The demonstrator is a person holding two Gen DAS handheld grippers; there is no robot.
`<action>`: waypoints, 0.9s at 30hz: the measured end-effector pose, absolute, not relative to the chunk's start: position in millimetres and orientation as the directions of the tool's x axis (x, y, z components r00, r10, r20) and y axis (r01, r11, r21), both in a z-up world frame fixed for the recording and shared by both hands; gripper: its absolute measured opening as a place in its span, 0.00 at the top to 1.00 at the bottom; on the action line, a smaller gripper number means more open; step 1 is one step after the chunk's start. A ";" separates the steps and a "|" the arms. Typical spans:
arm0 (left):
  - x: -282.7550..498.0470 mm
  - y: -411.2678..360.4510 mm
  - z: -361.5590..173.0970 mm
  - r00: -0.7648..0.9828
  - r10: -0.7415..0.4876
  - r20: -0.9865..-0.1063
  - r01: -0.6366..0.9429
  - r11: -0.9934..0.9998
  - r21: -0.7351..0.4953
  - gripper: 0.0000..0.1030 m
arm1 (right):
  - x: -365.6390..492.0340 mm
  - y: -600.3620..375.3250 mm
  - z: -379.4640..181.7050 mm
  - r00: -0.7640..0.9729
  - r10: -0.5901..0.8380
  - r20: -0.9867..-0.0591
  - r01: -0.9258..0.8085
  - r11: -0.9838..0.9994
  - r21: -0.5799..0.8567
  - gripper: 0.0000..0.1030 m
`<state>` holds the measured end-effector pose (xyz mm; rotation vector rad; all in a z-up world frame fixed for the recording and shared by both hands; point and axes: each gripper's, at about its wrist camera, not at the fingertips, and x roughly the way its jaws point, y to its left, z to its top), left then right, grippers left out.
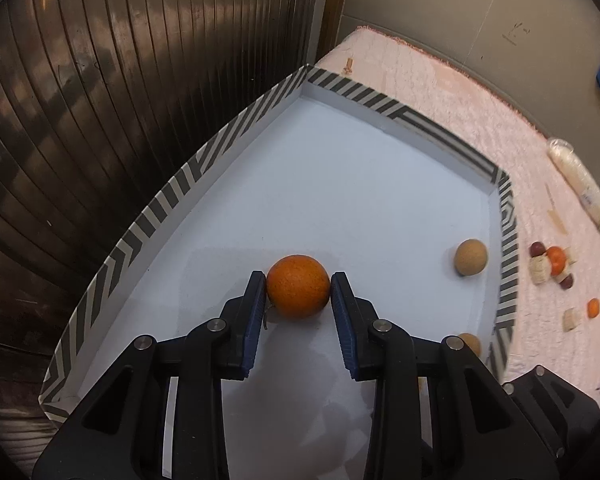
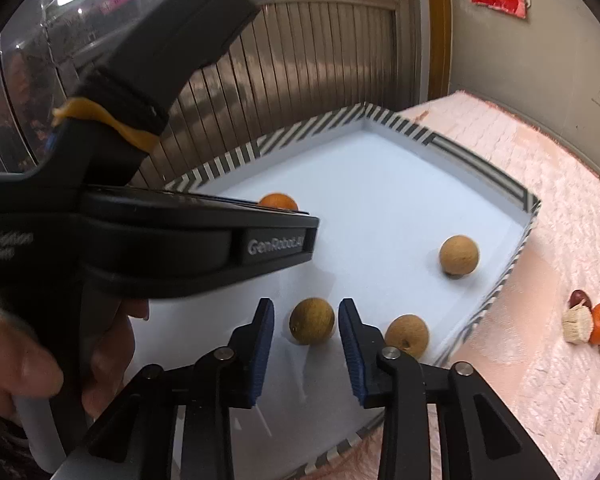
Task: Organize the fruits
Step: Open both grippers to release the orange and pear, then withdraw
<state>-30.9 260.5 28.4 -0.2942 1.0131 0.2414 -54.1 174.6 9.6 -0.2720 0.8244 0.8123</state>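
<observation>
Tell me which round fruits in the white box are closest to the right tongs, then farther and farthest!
Going by the right wrist view, from the right tongs:
1. Tan fruit between the tongs, right between the blue pads.
2. Tan fruit by the near wall, just to the right.
3. Tan fruit by the right wall, farther back.
4. Orange, back left, partly hidden behind the other tool.

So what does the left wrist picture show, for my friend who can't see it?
The left gripper has its two blue-padded fingers on either side of an orange that sits on the white floor of a tray with a striped rim. A tan round fruit lies near the tray's right wall, and more fruit sits outside on a pink cloth.
</observation>
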 end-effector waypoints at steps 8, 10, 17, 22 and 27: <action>-41.7 263.2 47.5 0.562 0.015 -0.827 -0.319 0.926 -0.201 0.39 | -65.2 136.3 32.2 0.477 0.539 -0.694 -0.699 0.711 0.072 0.59; -44.3 259.7 52.5 0.567 0.018 -0.823 -0.316 0.928 -0.197 0.39 | -65.1 120.3 36.0 0.498 0.527 -0.689 -0.675 0.734 0.074 0.58; -48.0 226.9 64.8 0.589 -0.001 -0.808 -0.255 0.949 -0.187 0.39 | -61.3 59.3 42.7 0.558 0.483 -0.675 -0.572 0.813 0.110 0.57; -45.4 191.4 69.4 0.600 -0.030 -0.800 -0.186 0.967 -0.175 0.39 | -55.4 15.4 40.1 0.600 0.411 -0.686 -0.486 0.869 0.095 0.57; -42.0 142.8 68.5 0.594 -0.056 -0.802 -0.101 0.984 -0.144 0.39 | -53.4 -36.5 33.0 0.620 0.353 -0.701 -0.383 0.916 0.123 0.57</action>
